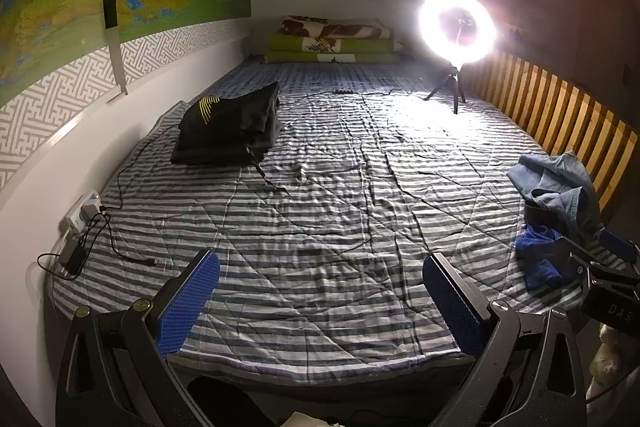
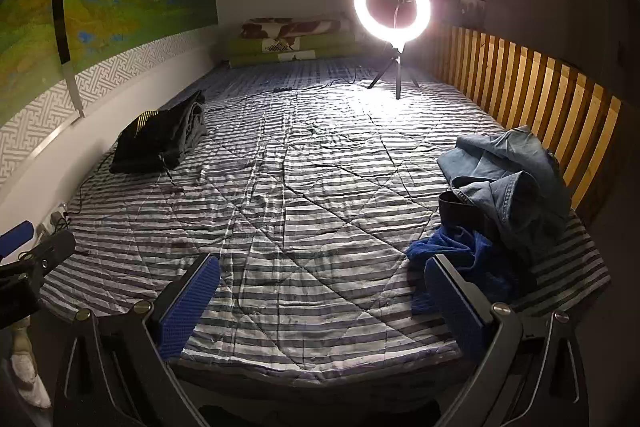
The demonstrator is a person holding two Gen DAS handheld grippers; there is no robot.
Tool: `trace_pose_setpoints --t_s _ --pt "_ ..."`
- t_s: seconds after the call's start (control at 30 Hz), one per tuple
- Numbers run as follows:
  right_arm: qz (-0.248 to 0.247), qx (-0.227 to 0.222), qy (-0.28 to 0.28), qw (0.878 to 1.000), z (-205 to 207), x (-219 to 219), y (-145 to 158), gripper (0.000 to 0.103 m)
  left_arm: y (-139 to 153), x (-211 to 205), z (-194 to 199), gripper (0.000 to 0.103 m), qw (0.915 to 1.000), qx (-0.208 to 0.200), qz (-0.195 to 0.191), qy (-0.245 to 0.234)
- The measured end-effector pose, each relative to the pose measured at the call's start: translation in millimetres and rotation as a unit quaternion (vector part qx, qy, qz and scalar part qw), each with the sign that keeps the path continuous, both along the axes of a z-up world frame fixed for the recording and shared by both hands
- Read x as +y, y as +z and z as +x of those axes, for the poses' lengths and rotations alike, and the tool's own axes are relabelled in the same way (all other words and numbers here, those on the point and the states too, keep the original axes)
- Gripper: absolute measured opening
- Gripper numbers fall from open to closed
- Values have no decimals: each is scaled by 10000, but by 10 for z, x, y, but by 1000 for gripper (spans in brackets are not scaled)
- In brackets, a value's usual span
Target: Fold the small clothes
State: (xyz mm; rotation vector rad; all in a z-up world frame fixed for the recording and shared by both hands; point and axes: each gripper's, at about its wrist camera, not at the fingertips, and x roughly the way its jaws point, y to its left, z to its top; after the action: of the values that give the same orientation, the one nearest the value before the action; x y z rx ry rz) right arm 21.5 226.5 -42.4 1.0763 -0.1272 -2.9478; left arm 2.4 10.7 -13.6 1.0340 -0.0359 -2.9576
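A loose heap of unfolded clothes lies at the right edge of the bed, against the wooden slatted rail [image 2: 520, 75]: a pale blue denim garment [image 2: 508, 175] is crumpled on top with its collar and seams turned outward, a bright blue knit piece [image 2: 452, 251] spills out below it toward the near edge, and a dark band of fabric [image 2: 452, 205] shows between them. On the far left of the striped quilt [image 2: 304, 211], well apart from the heap, sits a neat stack of folded dark clothes [image 1: 228, 125] with a yellow striped print on the top piece. The left hand-held gripper [image 1: 320, 303] hangs over the near edge of the bed with its blue-padded fingers spread wide and nothing between them. The right hand-held gripper [image 2: 320, 301] is equally wide and empty, its right finger just in front of the blue knit piece. A lit ring light [image 2: 392, 7] on a small tripod stands at the far end.
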Motion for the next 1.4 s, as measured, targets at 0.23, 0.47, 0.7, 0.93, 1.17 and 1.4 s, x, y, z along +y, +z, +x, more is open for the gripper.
trace_pose_setpoints --t_s 0.23,0.47,0.7,0.93,1.17,1.4 --pt "3 -76 52 10000 -40 -30 -16 101 -29 -22 -7 103 10000 -17 -9 4" --pt "33 -50 56 10000 -45 -65 -16 101 -51 -76 -32 103 10000 -46 6 50" --pt "36 -56 58 10000 -44 -84 -27 101 -67 -110 -47 103 10000 -71 26 51" --pt "6 -103 57 9999 -50 -71 -68 101 -87 -114 -44 103 9999 -89 24 45" --pt "-12 -109 52 9999 -57 -49 -70 101 -94 -116 -38 103 9999 -87 15 54" --pt "-22 -120 26 9999 -63 -29 -79 101 -112 -104 -43 103 9999 -98 3 35"
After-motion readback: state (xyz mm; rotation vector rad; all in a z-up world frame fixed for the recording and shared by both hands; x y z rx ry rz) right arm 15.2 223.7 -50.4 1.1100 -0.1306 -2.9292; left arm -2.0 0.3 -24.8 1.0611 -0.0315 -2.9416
